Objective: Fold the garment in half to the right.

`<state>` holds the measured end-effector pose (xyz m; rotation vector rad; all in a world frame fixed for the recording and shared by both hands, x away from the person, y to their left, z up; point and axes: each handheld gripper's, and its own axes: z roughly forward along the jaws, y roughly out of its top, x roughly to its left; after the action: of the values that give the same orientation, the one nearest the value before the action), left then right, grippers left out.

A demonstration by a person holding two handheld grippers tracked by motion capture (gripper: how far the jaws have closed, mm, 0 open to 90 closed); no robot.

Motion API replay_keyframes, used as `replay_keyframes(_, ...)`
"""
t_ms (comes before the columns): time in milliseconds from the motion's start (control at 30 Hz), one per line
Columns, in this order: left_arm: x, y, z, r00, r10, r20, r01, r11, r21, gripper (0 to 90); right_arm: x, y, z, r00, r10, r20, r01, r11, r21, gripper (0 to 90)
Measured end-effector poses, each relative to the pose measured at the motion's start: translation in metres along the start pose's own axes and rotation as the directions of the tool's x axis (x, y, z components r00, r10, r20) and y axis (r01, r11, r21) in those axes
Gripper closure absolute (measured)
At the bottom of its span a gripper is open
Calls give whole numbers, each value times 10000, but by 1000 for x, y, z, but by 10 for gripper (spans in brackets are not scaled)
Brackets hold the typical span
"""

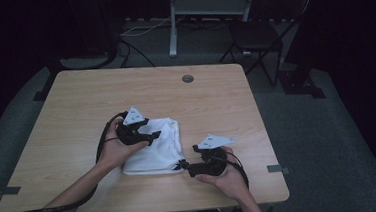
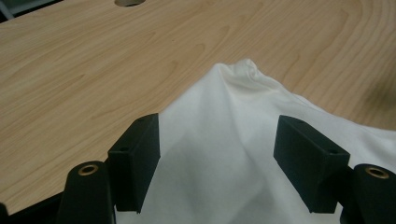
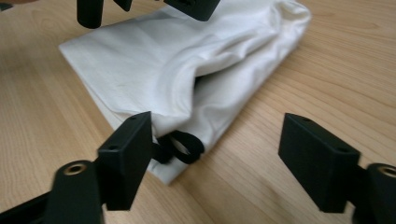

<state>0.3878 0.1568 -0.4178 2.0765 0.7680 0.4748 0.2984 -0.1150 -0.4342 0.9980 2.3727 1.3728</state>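
One folded white cloth, two tools

Pale wooden table with a round cable hole; beyond it a dark chair.

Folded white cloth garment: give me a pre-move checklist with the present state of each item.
1. Folded white cloth garment lies flat on the light wooden table: ok.
2. Left tool open, jaws over the cloth and not pinching it: ok.
3. Right tool open at the garment's near corner: ok.
4. Small black fabric loop tucked in: not ok, it sticks out at the corner.
5. Fold edges aligned: cannot tell.
6. Table around the garment free: ok.
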Motion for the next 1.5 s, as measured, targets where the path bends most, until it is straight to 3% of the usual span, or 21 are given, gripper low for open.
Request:
replay_keyframes(300, 6, 14, 17, 9990, -69, -451, 68, 10000, -13, 309, -2, -2, -9, 10000, -9, 86, 12, 9996, -268, 201)
replay_keyframes(633, 2, 30, 36, 9984, 303, -476, -279, 9984, 487, 310, -2, -4, -19, 9999, -50, 160, 57, 9990, -434, 187)
replay_keyframes(900, -3, 35, 50, 9948, 719, -717, -650, 9934, 943, 310, -1, -4, -23, 9998, -75, 162, 85, 9982, -588, 187)
replay_keyframes(1133, -5, 32, 59, 9943, 730, -776, -638, 9913, 1153, 309, -1, -6, -25, 9999, -3, 153, 13, 9979, -653, 187)
replay_keyframes(1300, -6, 34, 54, 9939, 807, -748, -726, 9918, 1052, 309, -2, -5, -28, 9998, 21, 211, -6, 9976, -691, 187)
replay_keyframes(1500, -7, 42, 34, 9949, 870, -506, -817, 9918, 984, 298, -4, -4, -30, 9997, 17, 259, 2, 9973, -740, 187)
